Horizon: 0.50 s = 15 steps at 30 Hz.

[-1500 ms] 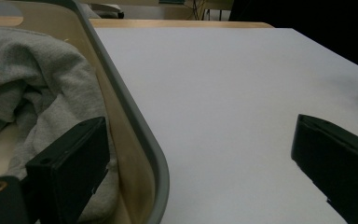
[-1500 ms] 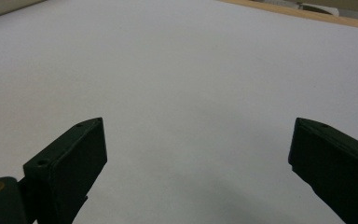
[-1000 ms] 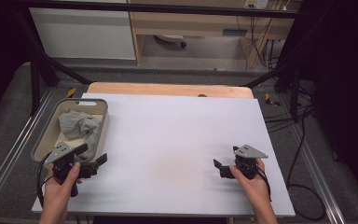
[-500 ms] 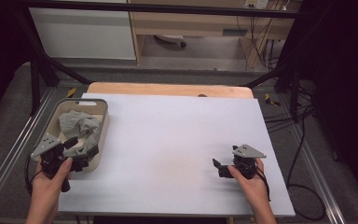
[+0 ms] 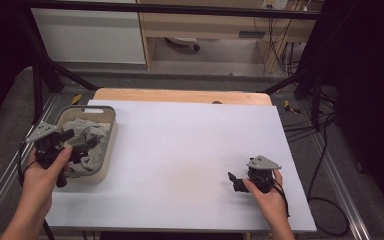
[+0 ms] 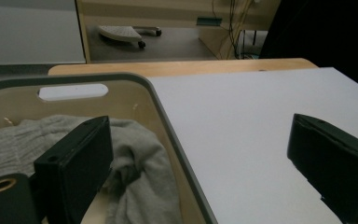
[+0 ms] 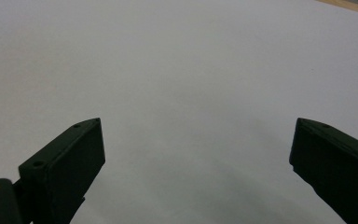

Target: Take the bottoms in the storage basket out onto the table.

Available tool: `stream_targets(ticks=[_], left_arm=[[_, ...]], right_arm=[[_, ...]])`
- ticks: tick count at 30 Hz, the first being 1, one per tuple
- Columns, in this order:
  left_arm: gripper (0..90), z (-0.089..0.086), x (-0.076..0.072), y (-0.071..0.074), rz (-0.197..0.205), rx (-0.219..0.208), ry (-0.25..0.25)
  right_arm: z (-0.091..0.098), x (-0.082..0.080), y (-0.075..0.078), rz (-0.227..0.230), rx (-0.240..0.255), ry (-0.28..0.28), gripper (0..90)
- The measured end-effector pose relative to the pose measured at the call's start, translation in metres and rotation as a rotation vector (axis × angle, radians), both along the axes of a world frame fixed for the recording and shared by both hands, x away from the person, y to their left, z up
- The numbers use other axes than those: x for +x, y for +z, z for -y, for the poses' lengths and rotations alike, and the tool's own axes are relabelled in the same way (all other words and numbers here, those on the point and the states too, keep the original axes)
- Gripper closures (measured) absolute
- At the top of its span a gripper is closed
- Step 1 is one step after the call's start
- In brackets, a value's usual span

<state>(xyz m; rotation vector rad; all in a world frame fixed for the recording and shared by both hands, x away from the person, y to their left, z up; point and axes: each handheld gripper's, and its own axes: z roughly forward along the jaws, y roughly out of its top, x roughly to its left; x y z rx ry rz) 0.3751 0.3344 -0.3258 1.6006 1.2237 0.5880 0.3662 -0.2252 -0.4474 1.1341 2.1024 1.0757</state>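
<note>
Your three views
High view looks down on the worktop [image 5: 190,150]; the left tool's close view shares its basket [image 6: 177,154].

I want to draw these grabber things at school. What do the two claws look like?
Each claw is black, with two flat, blocky black jaws. The left claw and the right claw each carry a grey three-cornered plate on top. A black cable trails from each one. The jaw faces have small round screw holes. The person's forearms are bare, with no sleeves or gloves.

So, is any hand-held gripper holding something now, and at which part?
Nothing is held. The left hand-held gripper is open over the bin with the grey cloth; the right hand-held gripper is open above the table.
</note>
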Motion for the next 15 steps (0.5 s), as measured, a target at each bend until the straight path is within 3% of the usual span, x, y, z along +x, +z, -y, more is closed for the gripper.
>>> stream_targets(ticks=[2, 8, 15], left_arm=[[8.6, -0.002, 0.003, 0.001, -0.010, -0.015, 0.002], [12.2, -0.006, 0.024, -0.002, -0.054, 0.033, 0.019], [12.5, -0.006, 0.045, -0.007, -0.093, 0.062, 0.053]], right_arm=[[0.000, 0.000, 0.000, -0.001, 0.005, -0.001, 3.9], [-0.003, 0.000, -0.003, -0.008, -0.046, 0.006, 3.5], [-0.005, -0.001, -0.003, -0.016, -0.047, 0.005, 3.1]])
